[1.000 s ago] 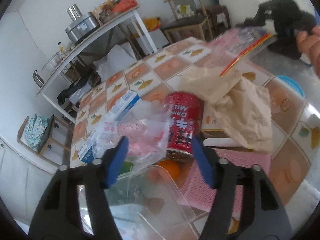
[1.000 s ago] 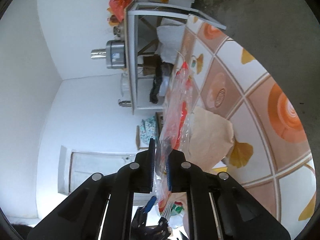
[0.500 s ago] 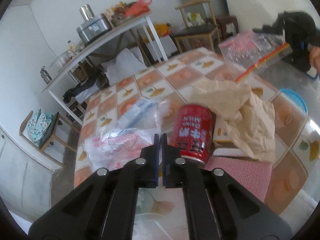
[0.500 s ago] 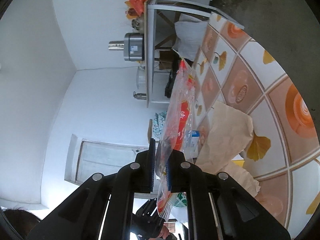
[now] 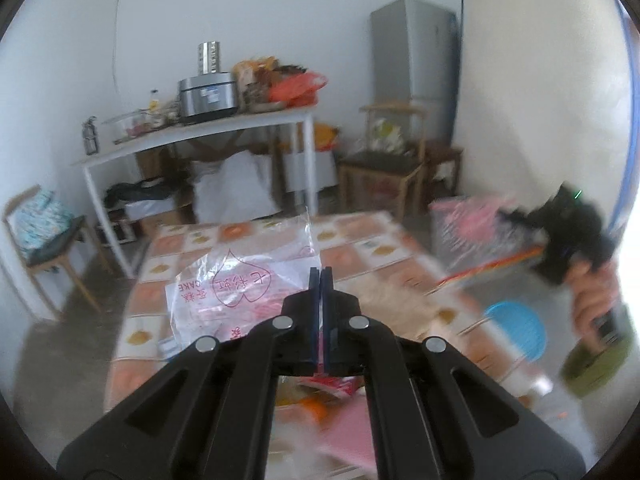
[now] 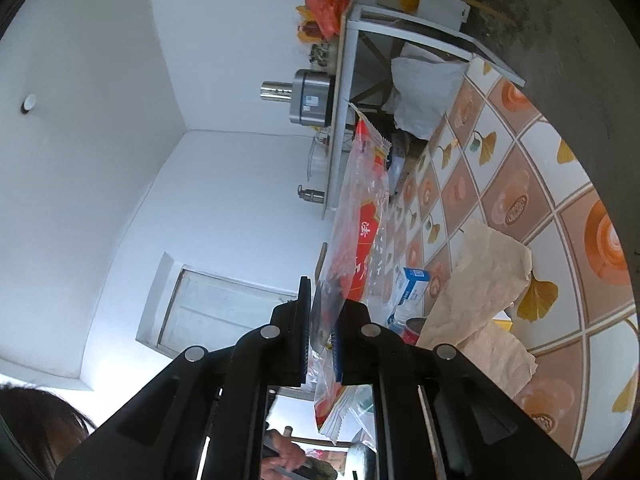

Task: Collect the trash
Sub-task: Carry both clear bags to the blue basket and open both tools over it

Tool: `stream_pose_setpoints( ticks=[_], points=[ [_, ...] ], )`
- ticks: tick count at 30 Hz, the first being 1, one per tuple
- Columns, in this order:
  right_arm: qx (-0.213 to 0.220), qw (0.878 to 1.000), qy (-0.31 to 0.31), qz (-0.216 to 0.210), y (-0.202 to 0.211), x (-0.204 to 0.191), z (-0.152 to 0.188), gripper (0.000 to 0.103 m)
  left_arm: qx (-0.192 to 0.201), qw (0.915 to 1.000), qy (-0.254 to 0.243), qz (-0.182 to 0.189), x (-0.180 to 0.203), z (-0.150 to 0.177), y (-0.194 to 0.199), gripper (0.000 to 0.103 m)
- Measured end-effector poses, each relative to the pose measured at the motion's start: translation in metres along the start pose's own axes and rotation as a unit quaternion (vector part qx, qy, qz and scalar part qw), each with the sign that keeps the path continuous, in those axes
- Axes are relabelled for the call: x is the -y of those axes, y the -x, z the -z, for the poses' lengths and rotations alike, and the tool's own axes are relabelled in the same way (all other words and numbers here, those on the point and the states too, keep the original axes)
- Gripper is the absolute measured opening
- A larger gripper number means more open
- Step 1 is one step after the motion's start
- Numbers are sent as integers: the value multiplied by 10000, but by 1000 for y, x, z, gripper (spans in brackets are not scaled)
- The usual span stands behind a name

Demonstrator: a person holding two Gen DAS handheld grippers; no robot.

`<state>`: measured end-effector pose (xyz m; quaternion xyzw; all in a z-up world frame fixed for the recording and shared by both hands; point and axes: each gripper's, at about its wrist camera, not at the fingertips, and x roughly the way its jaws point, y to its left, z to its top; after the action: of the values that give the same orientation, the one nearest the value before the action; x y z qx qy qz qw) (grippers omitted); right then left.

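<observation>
My left gripper (image 5: pixel 320 274) is shut on the edge of a clear plastic wrapper (image 5: pixel 240 284) with a pink heart print, which hangs to the left above the tiled table (image 5: pixel 360 248). My right gripper (image 6: pixel 320 310) is shut on a clear bag with red print (image 6: pixel 360 216) that sticks out past the fingertips. In the left wrist view that bag (image 5: pixel 476 232) and a hand (image 5: pixel 592 304) holding the right gripper are blurred at the right. Crumpled brown paper (image 6: pixel 488 276), a blue and white box (image 6: pixel 412 288) and a red can (image 6: pixel 412 330) lie on the table.
A round blue lid (image 5: pixel 516 328) lies near the table's right edge. A white side table (image 5: pixel 200 136) with a cooker and bags stands at the wall, with wooden chairs (image 5: pixel 380 168) and a grey fridge (image 5: pixel 412 48) behind. Pink cloth and orange items lie blurred under my left fingers.
My left gripper shut on the heart-print wrapper and lifted it off the table, tilting up toward the room. My right gripper rose a little with its bag.
</observation>
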<state>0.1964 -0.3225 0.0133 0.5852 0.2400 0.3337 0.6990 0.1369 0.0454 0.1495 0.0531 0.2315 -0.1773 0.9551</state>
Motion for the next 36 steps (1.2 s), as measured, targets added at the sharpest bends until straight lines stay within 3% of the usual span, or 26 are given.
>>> stream_pose_setpoints(
  ticks=[6,13,16,19,24,25,27,29,32,36],
  points=[
    [263,9995,143,27,38,-6,2,9,11,9930,402,1114,19,-18,1,0],
    [917,9947,287,367,111,-4,0,9,-488,9745,545,2122,68,-35,-40,0],
    [1302,9873,464,787,148,-6,1,9,-727,9601,612,2629,99,-41,-67,0],
    [1756,9722,632,1417,195,-8,1,9,-1017,9416,633,3148,143,-45,-98,0],
    [2282,9395,754,2442,257,-1,7,9,-1643,9065,585,3845,223,-43,-151,0],
    [2359,9315,716,2673,270,5,7,9,-1864,8955,600,3996,244,-41,-166,0],
    [2429,9202,616,3007,283,18,7,9,-2301,8778,615,4156,279,-32,-196,0],
    [2429,9058,494,3437,296,38,6,9,-2662,8679,584,4154,309,-19,-220,0],
    [2354,8867,362,3962,301,69,0,9,-3207,8562,538,4014,347,2,-261,0],
    [2134,8732,179,4379,294,109,-9,9,-3753,8461,486,3754,390,32,-310,0]
  ],
)
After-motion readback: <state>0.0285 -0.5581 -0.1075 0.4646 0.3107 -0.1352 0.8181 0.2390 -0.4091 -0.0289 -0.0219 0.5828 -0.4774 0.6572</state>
